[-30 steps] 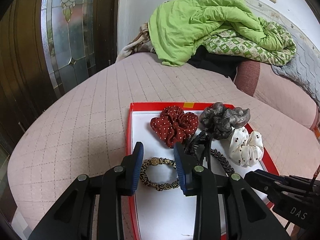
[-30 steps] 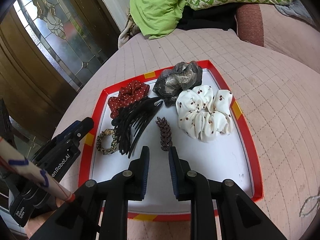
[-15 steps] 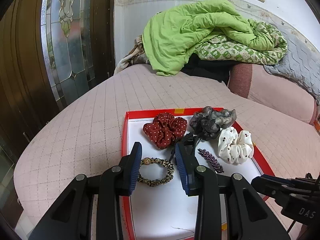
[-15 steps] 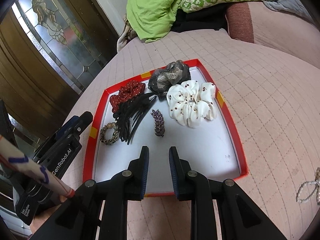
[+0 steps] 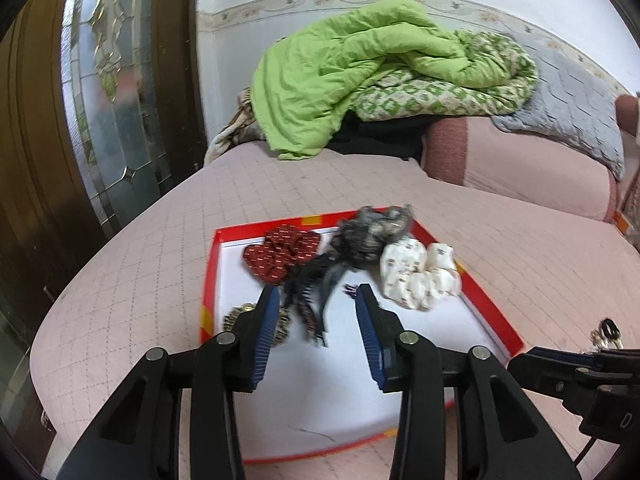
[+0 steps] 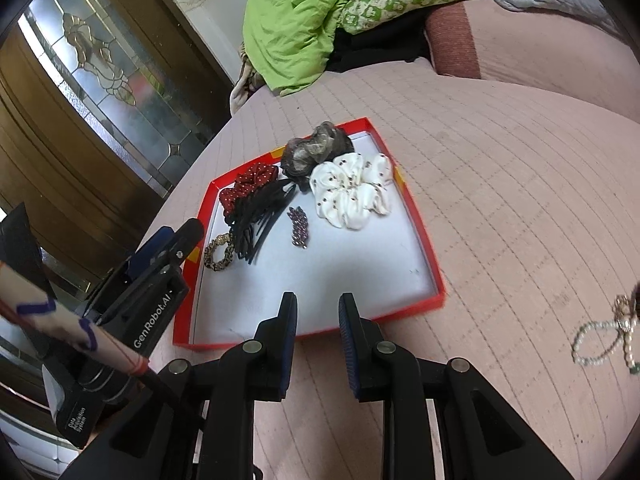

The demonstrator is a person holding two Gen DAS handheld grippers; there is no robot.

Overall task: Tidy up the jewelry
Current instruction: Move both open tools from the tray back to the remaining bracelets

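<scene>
A red-rimmed tray (image 5: 208,280) (image 6: 419,224) with a white floor lies on the pink quilted bed. In it are a red dotted scrunchie (image 5: 280,254) (image 6: 248,184), a grey scrunchie (image 5: 372,228) (image 6: 316,148), a white dotted scrunchie (image 5: 416,276) (image 6: 352,192), a black claw clip (image 5: 312,284) (image 6: 260,216), a leopard hair tie (image 5: 236,316) (image 6: 218,252) and a purple beaded barrette (image 6: 299,227). My left gripper (image 5: 316,292) hovers over the tray's near part, its jaws opening and empty. My right gripper (image 6: 318,298) hangs above the tray's near rim with a narrow empty gap. A pearl bracelet (image 6: 600,340) lies on the bed at the right.
A green quilt (image 5: 360,80) and patterned bedding are heaped at the bed's far end beside a reddish bolster (image 6: 452,44). A wooden door with leaded glass (image 5: 108,120) stands along the left, past the bed's edge. Bare quilted bed (image 6: 520,200) stretches right of the tray.
Both grippers have drawn back from the tray, which now looks smaller and farther. The left jaws have widened. The pearl bracelet has come into the right wrist view.
</scene>
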